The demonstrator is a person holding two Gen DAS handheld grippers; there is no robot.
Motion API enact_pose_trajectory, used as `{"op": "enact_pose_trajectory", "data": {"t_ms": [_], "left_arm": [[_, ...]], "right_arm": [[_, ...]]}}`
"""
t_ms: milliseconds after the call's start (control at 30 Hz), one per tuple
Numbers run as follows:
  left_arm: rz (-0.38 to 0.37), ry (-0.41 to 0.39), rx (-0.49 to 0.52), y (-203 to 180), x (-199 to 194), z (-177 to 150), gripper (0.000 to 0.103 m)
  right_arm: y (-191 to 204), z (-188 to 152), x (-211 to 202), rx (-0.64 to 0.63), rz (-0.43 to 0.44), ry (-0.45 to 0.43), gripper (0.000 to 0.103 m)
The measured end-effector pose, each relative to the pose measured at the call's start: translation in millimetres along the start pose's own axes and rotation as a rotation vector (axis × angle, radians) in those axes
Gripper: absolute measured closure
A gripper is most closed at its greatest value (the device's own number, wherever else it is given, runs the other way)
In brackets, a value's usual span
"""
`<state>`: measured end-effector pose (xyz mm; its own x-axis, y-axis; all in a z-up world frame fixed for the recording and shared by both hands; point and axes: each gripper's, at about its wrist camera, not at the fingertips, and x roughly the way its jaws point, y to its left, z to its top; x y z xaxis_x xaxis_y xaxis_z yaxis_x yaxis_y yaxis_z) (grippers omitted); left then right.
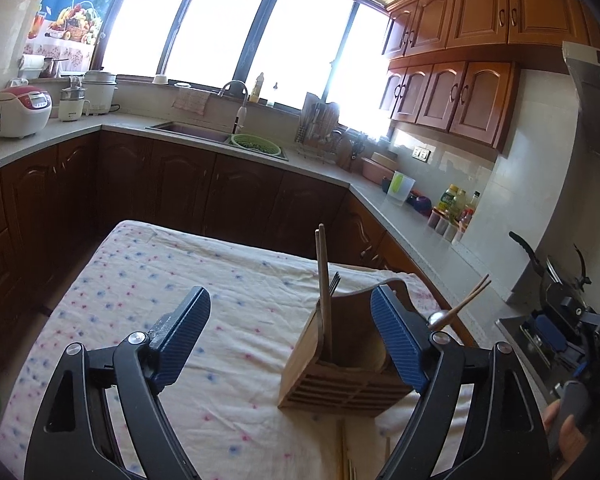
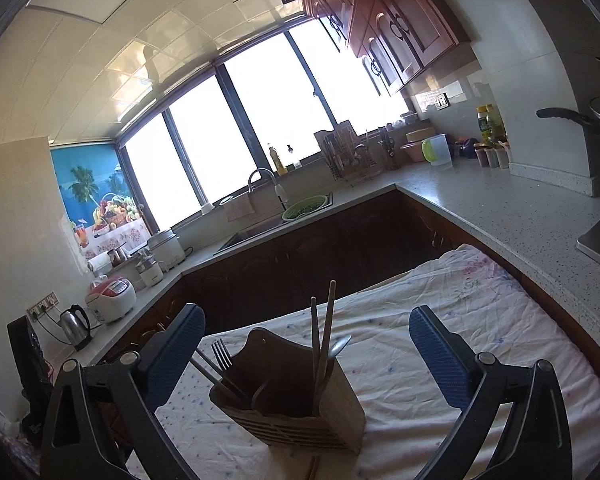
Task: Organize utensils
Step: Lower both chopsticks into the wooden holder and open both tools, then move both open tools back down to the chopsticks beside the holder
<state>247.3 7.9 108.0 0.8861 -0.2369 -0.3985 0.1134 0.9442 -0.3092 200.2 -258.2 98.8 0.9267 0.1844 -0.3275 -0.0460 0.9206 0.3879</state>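
The left hand-held gripper (image 1: 291, 338) is spread wide and holds nothing; its right blue pad (image 1: 398, 340) is just beside the wooden utensil holder (image 1: 340, 368). The right hand-held gripper (image 2: 307, 354) is also spread and empty, with the holder (image 2: 292, 396) standing between its fingers, not touched.

The holder stands upright on a white cloth with small red and blue dots (image 1: 188, 280). Inside it are chopsticks (image 2: 323, 340), a fork (image 2: 222, 354) and a spoon (image 2: 340, 345). More chopsticks (image 1: 346, 452) lie on the cloth at the near edge.

Farther away, a grey counter (image 2: 500, 208) runs around the kitchen, with a sink (image 1: 190, 130), a green strainer (image 1: 255, 144), a rice cooker (image 1: 20, 110) and a kettle (image 2: 75, 326). Bright windows (image 1: 220, 24) are at the far side, wooden cabinets (image 1: 480, 40) at the right.
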Motion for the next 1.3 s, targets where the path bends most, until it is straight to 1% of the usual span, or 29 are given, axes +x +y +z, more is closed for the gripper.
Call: {"op": "enact_pose_trajectory", "data": {"t_ms": [100,300,533,700,1000,1300], "left_arm": [[0.011,0.019,0.004,5.9,-10.7,-13.1,0.018],[0.023,0.073,-0.009,16.8,-24.9,-38.6,0.018],[0.036,0.145,-0.011,22.9,-30.3,-70.1,0.018],[0.040,0.187,-0.015,26.1,-31.4,-89.1,0.018],[0.043,0.266,0.019,18.1,-22.8,-110.7,0.018],[0.033,0.366,0.056,2.0,0.0,-121.6,0.018]], "right_arm": [[-3.5,-9.6,-11.1,0.006,-0.009,0.009,0.000],[-16.7,-33.8,-28.8,0.034,-0.033,0.055,0.000],[-33.3,-65.0,-44.7,0.052,-0.077,0.125,0.000],[-37.9,-82.4,-52.5,0.048,-0.099,0.168,0.000],[-42.4,-111.6,-58.3,0.025,-0.129,0.243,0.000],[-44.4,-122.1,-52.6,-0.006,-0.168,0.301,0.001]]}}
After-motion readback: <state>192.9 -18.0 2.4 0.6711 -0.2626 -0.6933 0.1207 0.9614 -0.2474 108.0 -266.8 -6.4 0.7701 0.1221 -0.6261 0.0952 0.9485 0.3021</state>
